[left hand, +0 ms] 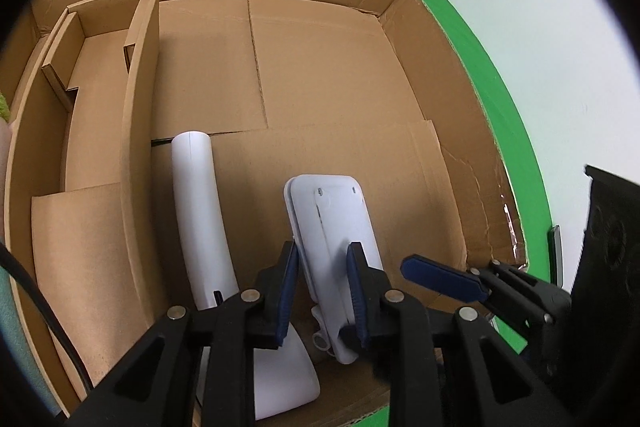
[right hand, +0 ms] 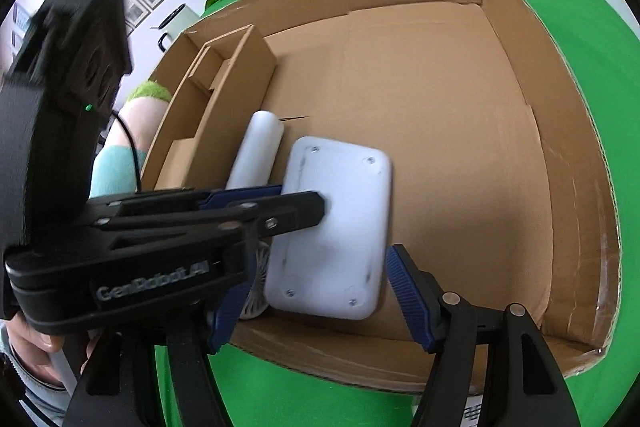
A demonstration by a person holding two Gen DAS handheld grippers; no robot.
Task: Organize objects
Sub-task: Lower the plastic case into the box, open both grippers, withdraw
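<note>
Left gripper (left hand: pixel 322 285) clamped on white device (left hand: pixel 334 227), lower centre, inside box (left hand: pixel 400 39), beside white tube (left hand: pixel 198 211). Right gripper (right hand: pixel 316 307) open, lower centre, straddling device's near end.

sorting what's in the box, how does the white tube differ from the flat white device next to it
The white tube is long, round and narrow; the flat white device is a broad rounded rectangle with screws at its corners. The tube lies free beside the cardboard divider; the device sits between the left hand-held gripper fingers. Both are plain white, inside the cardboard box.
</note>
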